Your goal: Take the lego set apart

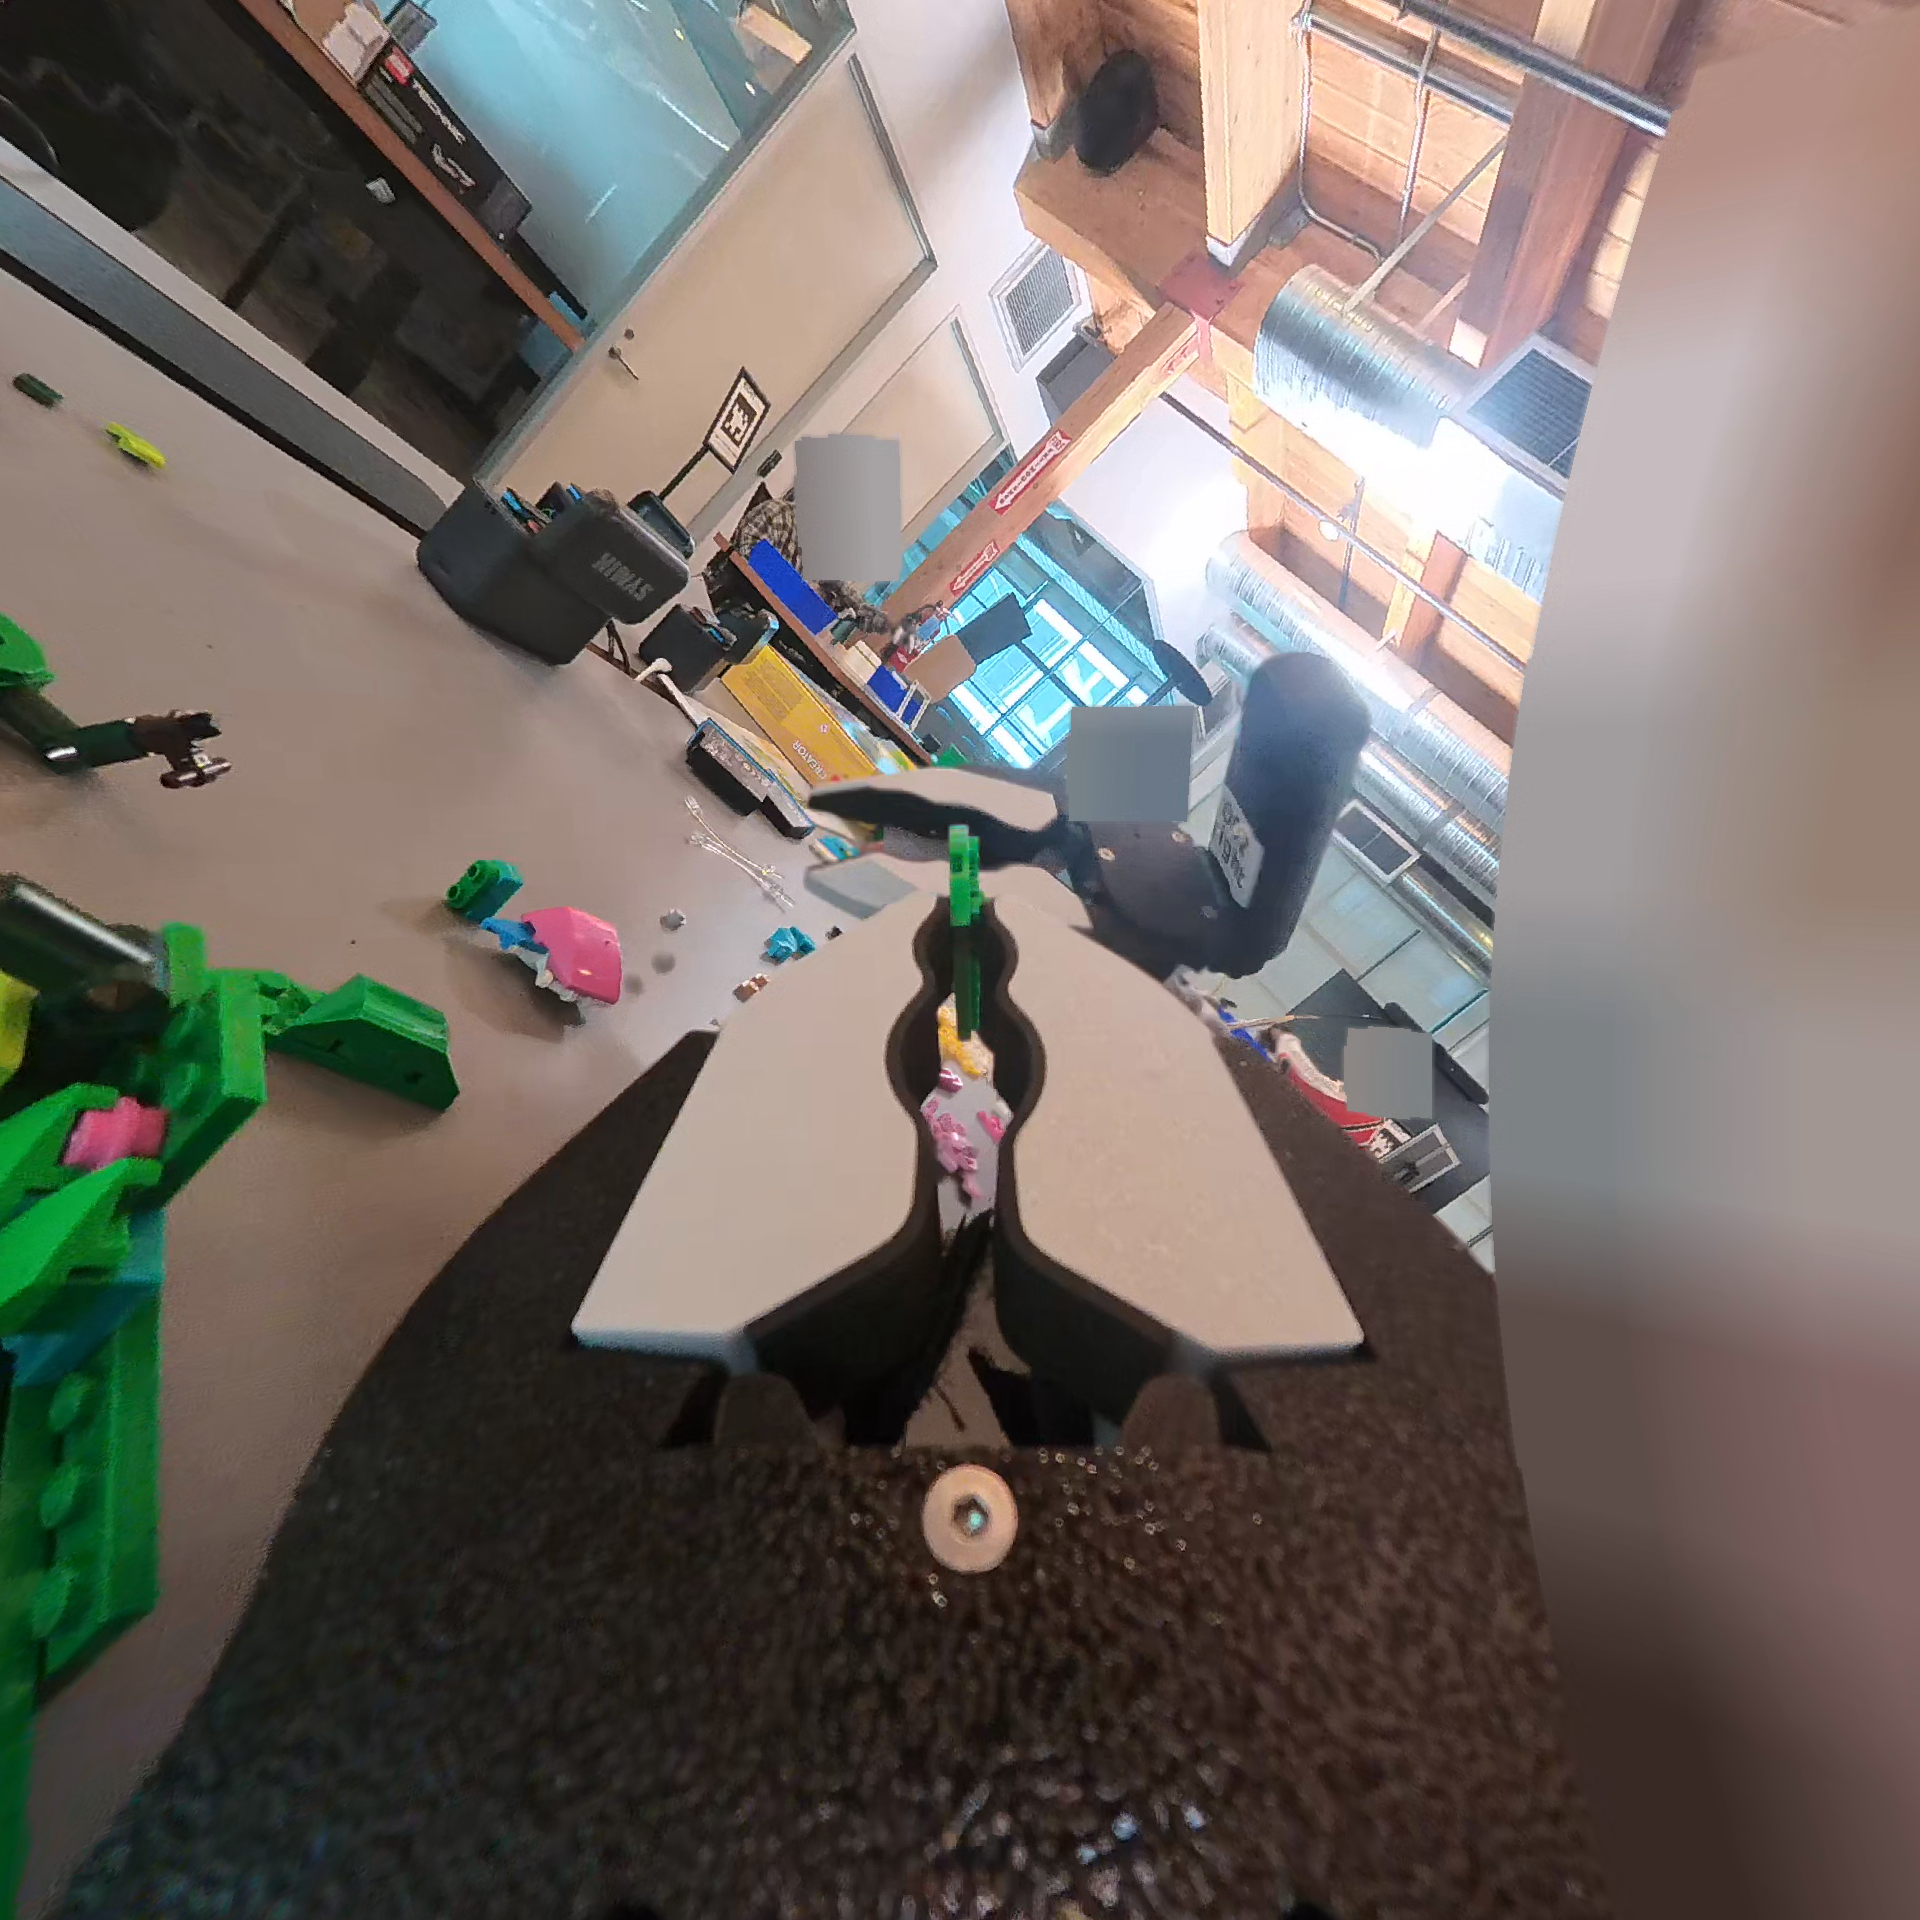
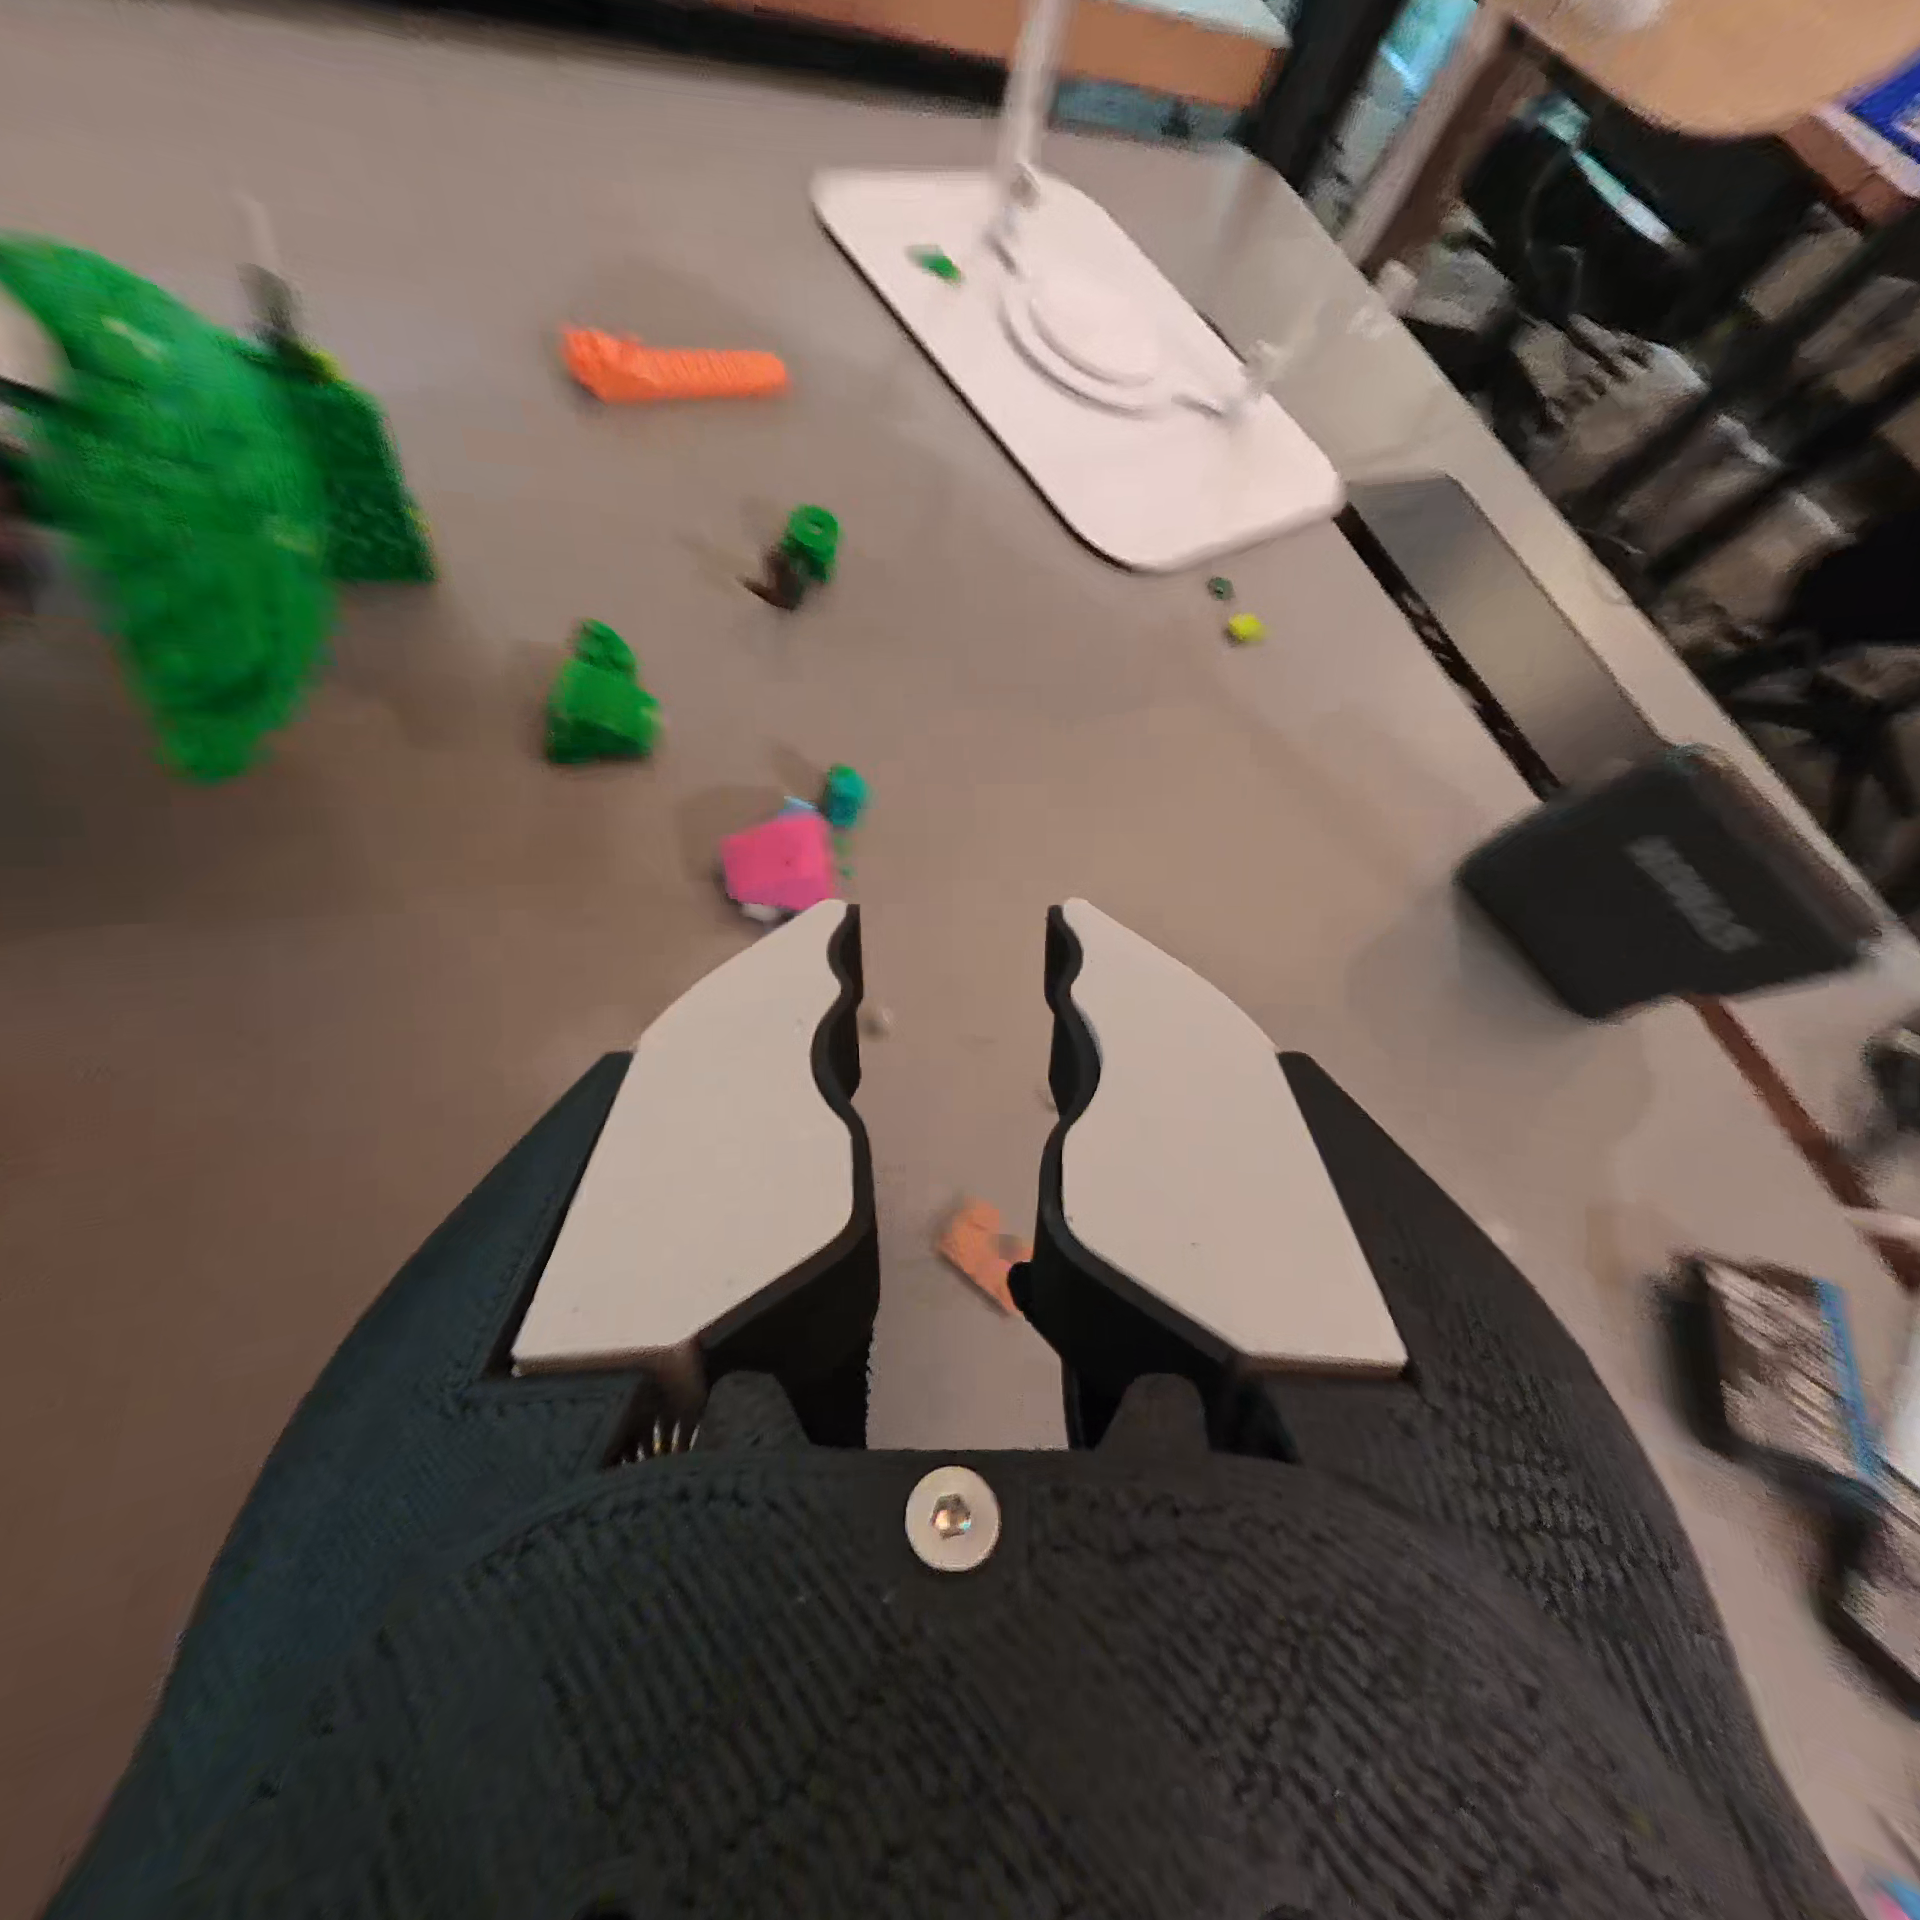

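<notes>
You've got a thin green piece [image 1: 964,935] pinched in your left hand-held gripper [image 1: 961,914] mid-frame, your right hand-held gripper [image 2: 951,914] is spread and empty, so probably drop it on the desk [image 2: 1039,727] and go back for the green model [image 2: 197,520] at upper left.

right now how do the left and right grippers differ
The left gripper is shut on a thin green lego piece that stands between its fingertips; the right gripper is open and holds nothing. The left gripper is raised, tilted toward the room and ceiling; the right gripper points down at the grey table and its loose bricks. Both have black bodies with pale grey finger pads.
</notes>
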`<state>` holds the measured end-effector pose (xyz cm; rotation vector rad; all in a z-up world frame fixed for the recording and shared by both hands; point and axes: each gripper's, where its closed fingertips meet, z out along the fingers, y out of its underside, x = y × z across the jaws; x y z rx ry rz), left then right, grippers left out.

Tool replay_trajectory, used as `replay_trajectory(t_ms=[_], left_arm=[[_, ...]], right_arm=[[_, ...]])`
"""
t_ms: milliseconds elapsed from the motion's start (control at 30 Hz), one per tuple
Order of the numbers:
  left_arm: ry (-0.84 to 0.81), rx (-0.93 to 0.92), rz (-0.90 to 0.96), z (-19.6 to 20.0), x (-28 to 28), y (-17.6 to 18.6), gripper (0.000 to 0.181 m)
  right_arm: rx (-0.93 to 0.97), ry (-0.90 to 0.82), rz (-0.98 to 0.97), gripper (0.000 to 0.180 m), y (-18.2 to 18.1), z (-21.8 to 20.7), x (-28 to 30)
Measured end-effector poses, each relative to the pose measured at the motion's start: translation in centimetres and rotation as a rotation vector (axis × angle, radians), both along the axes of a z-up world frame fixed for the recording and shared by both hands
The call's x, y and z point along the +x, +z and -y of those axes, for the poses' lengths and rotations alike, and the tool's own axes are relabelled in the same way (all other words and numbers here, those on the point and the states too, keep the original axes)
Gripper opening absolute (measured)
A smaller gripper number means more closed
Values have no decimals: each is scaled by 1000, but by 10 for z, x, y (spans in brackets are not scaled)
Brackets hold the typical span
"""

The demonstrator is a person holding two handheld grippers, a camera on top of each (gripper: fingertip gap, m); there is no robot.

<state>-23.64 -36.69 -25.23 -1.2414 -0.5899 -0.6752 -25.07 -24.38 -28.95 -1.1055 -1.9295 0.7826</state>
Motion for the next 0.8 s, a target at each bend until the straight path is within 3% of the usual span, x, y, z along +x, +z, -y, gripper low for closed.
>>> replay_trajectory(t_ms=[100,167,267,800], left_arm=[[19,17,19,0,-2,2,4],[31,29,33,1,-3,2,4],[20,37,49,0,-2,2,4],[-70,-1,-33,-7,19,4,4]], right_arm=[[-155,240,-129,24,27,59,19],[-104,317,-252,20,44,85,32],[28,323,-276,22,42,102,37],[184,260,-247,12,40,109,33]])
